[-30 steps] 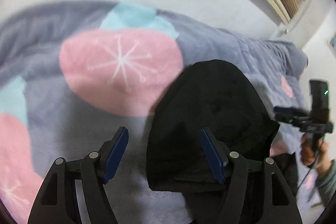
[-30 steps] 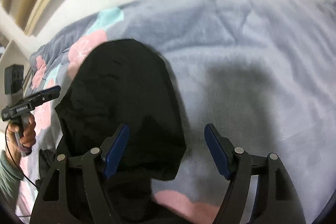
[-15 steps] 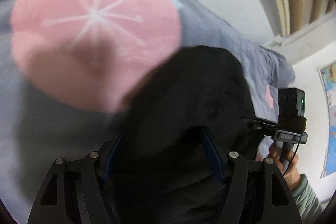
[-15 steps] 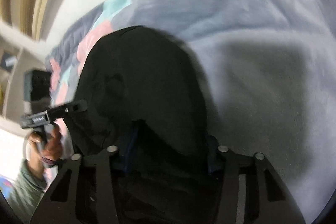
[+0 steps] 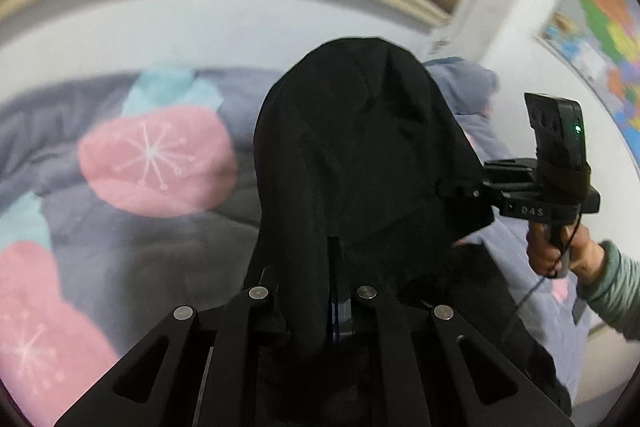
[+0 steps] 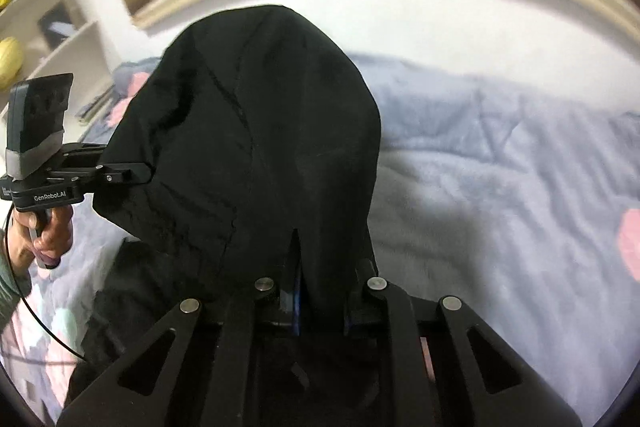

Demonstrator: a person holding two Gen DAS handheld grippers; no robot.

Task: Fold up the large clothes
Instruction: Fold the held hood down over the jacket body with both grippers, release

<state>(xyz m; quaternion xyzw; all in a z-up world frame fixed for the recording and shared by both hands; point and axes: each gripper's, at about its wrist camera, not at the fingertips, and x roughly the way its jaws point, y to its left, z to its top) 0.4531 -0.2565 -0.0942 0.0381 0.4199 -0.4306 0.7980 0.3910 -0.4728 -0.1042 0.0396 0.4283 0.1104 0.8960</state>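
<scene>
While both jaws are clamping narrow on fabric, the left gripper and right gripper are holding the black garment above the quilt, spreading toward 12 o'clock, probably so it hangs flat for folding.

A black garment is pinched between the closed fingers of the right gripper at the bottom centre, and its cloth is seen draped upward and outward from them, filling the middle of the picture. At the left edge the left gripper is seen from the side, its tip buried in the same cloth; whether it is clamped cannot be told. It is held by a hand, from which a thin black cable hangs. Under the garment a grey-blue blanket with pink patches is spread. White shelves are seen at the upper left.
</scene>
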